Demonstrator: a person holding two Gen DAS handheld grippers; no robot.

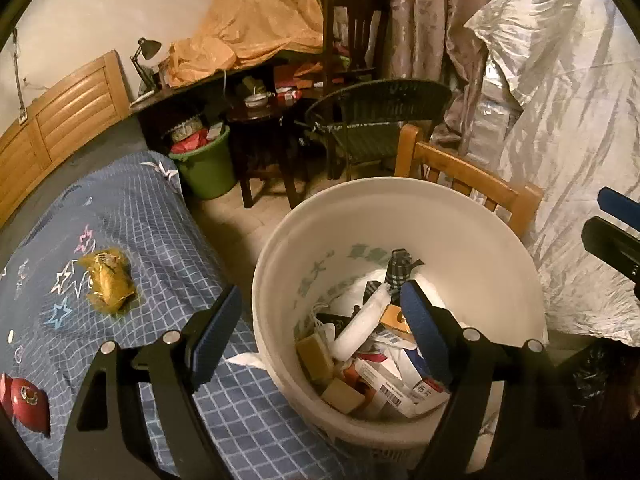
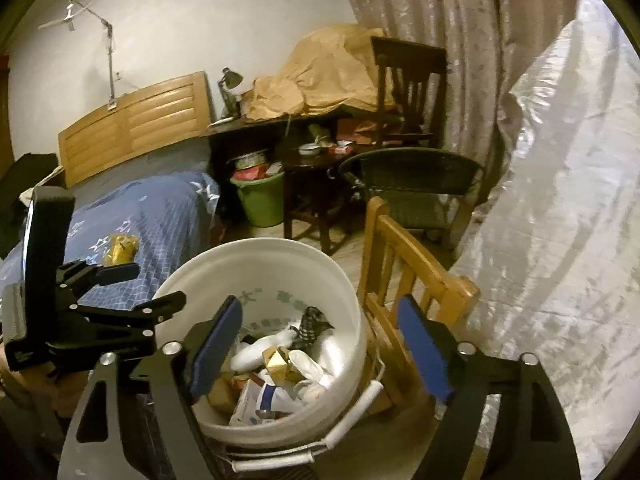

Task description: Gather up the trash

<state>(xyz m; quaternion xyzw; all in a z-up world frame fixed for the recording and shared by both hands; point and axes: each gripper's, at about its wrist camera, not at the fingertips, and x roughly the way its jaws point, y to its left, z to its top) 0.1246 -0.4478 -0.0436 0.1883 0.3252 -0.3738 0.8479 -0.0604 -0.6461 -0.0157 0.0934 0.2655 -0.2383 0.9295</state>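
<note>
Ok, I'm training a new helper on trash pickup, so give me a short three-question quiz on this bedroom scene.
1. True or false: the white bucket already holds trash.
2. Which piece of trash still lies on the blue bedspread? A) yellow wrapper B) glass bottle C) newspaper
3. Fill in: both the left hand-held gripper and the right hand-held gripper are ____ and hold nothing.

Key
1. True: boxes, wrappers and a checked cloth fill its bottom.
2. A: the yellow wrapper lies by the star print.
3. Open.
</note>
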